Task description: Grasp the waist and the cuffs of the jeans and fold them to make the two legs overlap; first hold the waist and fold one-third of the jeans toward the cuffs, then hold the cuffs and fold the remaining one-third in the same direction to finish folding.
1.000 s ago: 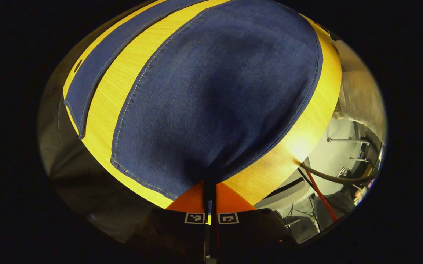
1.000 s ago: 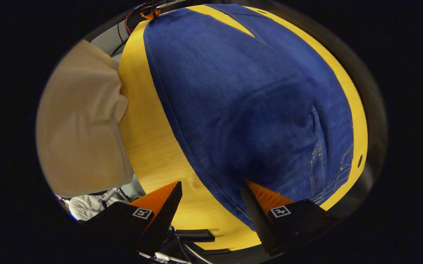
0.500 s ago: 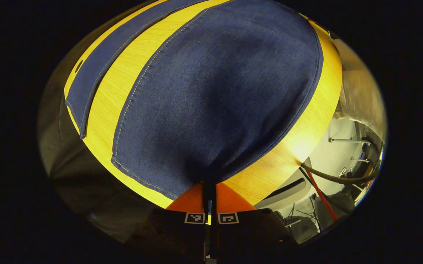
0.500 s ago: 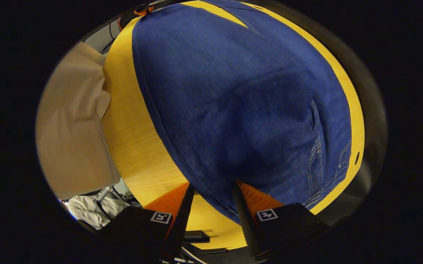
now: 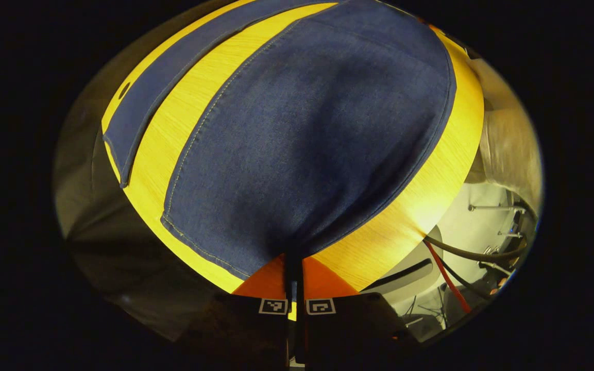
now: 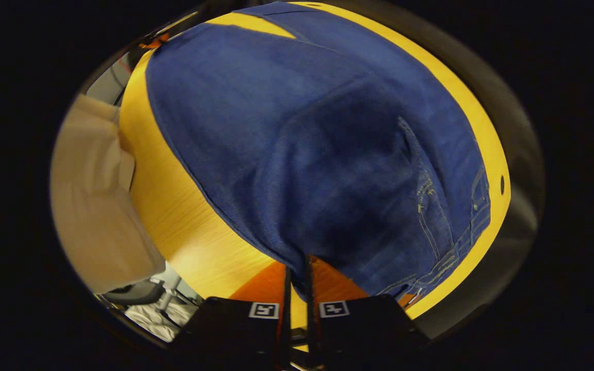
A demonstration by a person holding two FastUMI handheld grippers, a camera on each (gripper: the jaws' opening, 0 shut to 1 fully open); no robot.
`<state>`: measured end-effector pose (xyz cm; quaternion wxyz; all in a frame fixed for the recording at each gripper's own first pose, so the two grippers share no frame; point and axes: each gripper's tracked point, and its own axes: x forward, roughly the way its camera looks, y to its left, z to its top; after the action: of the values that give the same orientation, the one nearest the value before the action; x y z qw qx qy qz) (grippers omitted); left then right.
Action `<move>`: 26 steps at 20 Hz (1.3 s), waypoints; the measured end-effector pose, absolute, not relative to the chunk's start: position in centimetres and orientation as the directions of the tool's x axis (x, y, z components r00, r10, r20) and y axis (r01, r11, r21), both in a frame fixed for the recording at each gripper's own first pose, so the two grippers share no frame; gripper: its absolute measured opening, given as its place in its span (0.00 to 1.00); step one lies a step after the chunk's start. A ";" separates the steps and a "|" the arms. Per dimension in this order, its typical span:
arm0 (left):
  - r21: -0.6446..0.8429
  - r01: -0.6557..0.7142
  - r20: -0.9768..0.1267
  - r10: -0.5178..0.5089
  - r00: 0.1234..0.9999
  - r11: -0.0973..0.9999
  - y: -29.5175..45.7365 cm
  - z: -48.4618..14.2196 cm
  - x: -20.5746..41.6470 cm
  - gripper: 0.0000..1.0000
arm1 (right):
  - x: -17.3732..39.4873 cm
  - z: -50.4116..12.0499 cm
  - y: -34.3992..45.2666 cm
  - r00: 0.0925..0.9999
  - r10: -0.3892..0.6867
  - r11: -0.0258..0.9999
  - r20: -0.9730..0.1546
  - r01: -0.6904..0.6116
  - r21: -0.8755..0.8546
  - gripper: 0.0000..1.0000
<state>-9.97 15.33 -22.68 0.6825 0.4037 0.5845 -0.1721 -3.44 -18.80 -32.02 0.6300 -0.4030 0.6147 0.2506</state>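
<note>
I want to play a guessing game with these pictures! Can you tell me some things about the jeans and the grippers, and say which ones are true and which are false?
1. The left gripper is shut on the jeans. True.
2. The right gripper is wide open. False: its fingers are pinched together on the denim near the waist.
3. The jeans lie on a yellow wooden table. True.
4. The two legs already overlap. False: in the left gripper view, a strip of table shows between them.
5. The jeans are red. False: they are blue.

We find no readable text, square coded markers on left gripper (image 5: 294, 268) and right gripper (image 6: 297, 270), no legible characters
</note>
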 end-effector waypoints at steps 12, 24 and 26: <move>0.231 0.338 -0.920 0.092 0.380 0.912 13.7 -20.7 -9.3 0.00 | -2.1 -28.7 -18.5 0.311 -0.185 0.844 -0.932 -0.436 -0.313 0.03; 0.048 0.133 -0.889 -0.019 0.458 0.990 10.8 -4.5 -0.3 0.00 | 8.0 -18.1 -17.8 0.433 -0.128 0.988 -0.892 -0.021 -0.152 0.00; 0.050 0.113 -0.868 -0.013 0.497 0.992 11.4 -2.7 2.5 0.00 | 10.4 -16.8 -17.4 0.456 -0.145 0.986 -0.878 -0.003 -0.165 0.00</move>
<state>2.50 11.40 -2.67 0.8638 0.0499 0.5001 -0.0363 10.39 -17.44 -16.75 0.8504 -0.0715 0.5197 -0.0417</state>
